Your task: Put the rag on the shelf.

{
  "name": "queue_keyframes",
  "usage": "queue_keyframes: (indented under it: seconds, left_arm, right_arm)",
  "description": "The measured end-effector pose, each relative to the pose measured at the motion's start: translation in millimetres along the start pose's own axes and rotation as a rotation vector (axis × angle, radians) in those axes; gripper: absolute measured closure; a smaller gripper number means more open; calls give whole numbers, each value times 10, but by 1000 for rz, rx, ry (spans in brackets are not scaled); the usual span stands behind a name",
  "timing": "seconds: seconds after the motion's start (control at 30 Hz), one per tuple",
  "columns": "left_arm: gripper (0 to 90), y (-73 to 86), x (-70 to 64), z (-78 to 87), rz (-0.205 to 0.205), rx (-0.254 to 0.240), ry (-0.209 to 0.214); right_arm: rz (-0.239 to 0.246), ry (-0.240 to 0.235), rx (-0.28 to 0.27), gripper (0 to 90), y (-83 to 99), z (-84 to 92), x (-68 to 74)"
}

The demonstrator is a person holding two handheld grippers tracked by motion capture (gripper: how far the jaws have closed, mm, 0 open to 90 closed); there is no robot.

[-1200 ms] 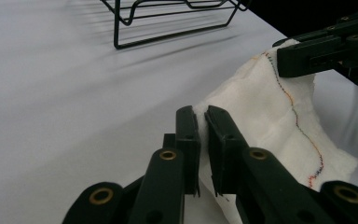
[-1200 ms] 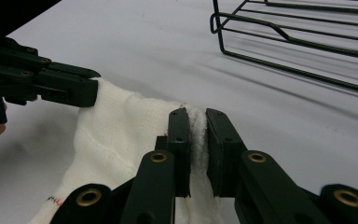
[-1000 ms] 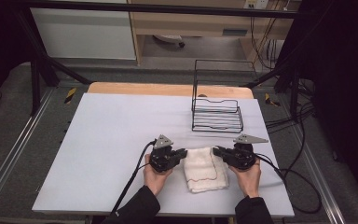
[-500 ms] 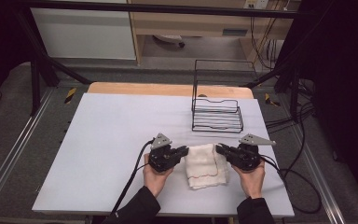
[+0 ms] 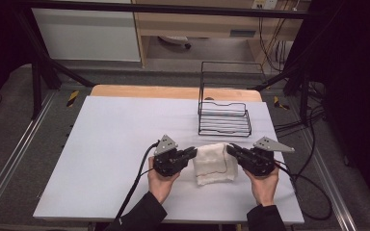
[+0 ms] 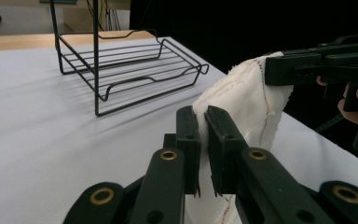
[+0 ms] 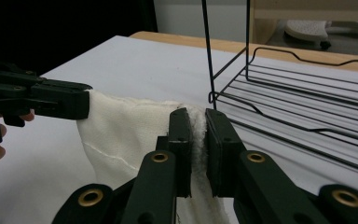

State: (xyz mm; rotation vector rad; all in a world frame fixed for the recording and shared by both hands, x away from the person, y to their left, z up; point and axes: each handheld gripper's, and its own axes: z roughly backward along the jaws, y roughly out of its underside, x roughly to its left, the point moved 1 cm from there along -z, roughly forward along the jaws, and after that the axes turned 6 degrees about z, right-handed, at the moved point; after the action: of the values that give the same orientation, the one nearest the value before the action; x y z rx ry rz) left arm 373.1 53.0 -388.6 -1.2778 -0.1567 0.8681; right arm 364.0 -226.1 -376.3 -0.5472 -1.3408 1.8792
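Both clamped on the cloth (image 5: 215, 162): left hand-held gripper (image 5: 191, 153) on its left edge, right hand-held gripper (image 5: 231, 149) on its right edge. Cloth hangs between them, lower centre of frame, low over the worktop (image 5: 111, 144). Rack (image 5: 224, 117) sits just above it, nearer the right one.

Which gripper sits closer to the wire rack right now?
The right gripper: it grips the cloth corner just below the wire rack; the left gripper is farther off.

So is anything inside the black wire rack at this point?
Nothing is in the black wire rack: through its bars you see only the white tabletop. The white folded cloth sits outside, in front of it, gripped by the left gripper and right gripper.
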Motion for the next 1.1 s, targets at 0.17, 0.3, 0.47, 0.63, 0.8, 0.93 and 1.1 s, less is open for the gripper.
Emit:
queue_keyframes:
  seconds: [0.17, 0.3, 0.47, 0.63, 0.8, 0.93, 1.1]
  left_arm:
    - [834, -61, -30, 23, -10, -16, 6]
    - [834, -101, -55, 43, -15, -32, 9]
    - [834, -147, -81, 67, -22, -50, 15]
    - [834, -199, -84, 93, -15, -75, 16]
    - [835, -250, -93, 115, -19, -93, 17]
    - [835, -302, -101, 139, -25, -109, 16]
    - [835, -390, -129, 173, -39, -127, 19]
  right_arm:
    - [11, 9, -27, 816, -50, 49, 24]
    - [23, 20, -55, 816, -98, 97, 43]
    - [28, 31, -76, 816, -130, 123, 60]
    - [37, 41, -102, 817, -175, 144, 89]
    - [42, 45, -124, 817, -225, 160, 105]
    - [46, 46, -136, 817, -260, 174, 120]
    - [53, 54, -171, 817, -347, 221, 148]
